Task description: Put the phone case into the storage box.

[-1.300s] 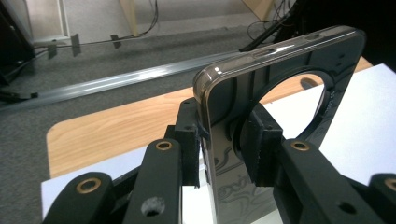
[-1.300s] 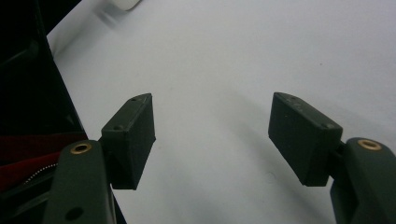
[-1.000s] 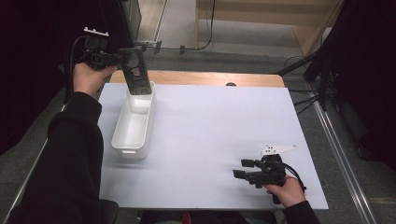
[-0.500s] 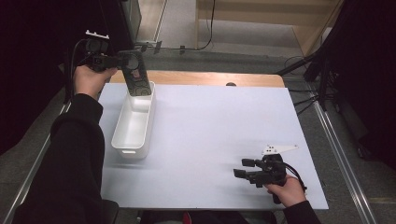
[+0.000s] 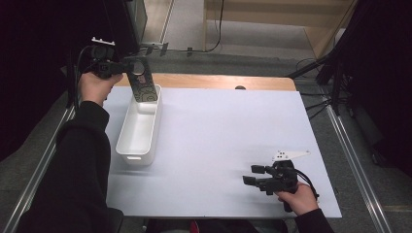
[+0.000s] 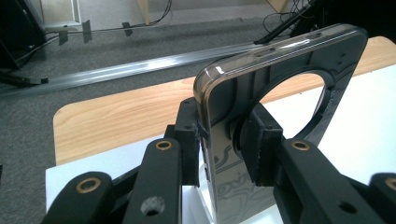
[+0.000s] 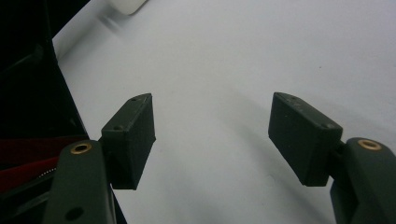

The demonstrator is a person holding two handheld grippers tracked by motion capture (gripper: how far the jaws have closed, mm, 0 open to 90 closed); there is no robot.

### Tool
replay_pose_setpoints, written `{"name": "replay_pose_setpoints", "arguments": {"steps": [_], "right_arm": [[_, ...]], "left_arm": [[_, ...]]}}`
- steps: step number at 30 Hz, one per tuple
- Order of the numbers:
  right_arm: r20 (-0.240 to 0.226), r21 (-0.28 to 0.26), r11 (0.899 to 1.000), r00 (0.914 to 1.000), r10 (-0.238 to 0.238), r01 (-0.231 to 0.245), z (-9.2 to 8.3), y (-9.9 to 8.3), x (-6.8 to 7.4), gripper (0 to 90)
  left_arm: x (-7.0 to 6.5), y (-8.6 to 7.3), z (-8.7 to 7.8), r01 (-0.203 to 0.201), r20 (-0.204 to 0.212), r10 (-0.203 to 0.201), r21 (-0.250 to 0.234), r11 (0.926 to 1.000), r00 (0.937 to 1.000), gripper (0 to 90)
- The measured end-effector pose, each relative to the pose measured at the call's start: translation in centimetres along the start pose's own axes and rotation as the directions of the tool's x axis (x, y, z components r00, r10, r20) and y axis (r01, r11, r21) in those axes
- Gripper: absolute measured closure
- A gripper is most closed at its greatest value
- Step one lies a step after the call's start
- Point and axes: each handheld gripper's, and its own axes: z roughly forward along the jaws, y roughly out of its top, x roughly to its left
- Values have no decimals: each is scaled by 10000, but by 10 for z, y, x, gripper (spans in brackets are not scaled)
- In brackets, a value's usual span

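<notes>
A dark see-through phone case [image 5: 145, 83] with a round camera hole and a swirl print hangs upright over the far end of a white bin [image 5: 127, 156]. My left gripper [image 5: 127, 68] is shut on the case's upper part. In the left gripper view the pads clamp the phone case [image 6: 261, 84] from both sides, and my left gripper [image 6: 224, 144] is level. At the front right of the white table [image 5: 218, 136], my right gripper [image 5: 252, 174] rests in a hand. In the right gripper view, my right gripper [image 7: 212, 135] stands open, with bare table between its pads.
The bin is long and lies along the table's left side, with nothing visible inside. A wooden strip [image 5: 204, 81] borders the table's far edge. Metal rails [image 5: 354, 160] run along the floor on both sides.
</notes>
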Motion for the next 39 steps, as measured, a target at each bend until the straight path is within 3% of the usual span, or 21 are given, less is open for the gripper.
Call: {"name": "replay_pose_setpoints", "arguments": {"steps": [16,39], "right_arm": [[-10,-37,10000,10000,-31,31,0,0,0,305],[-11,-34,10000,10000,-38,38,-1,0,-1,305]], "left_arm": [[0,-12,17,24,-213,-21,136,9999,9998,693],[-2,-26,38,202,27,-203,218,9996,9998,684]]}}
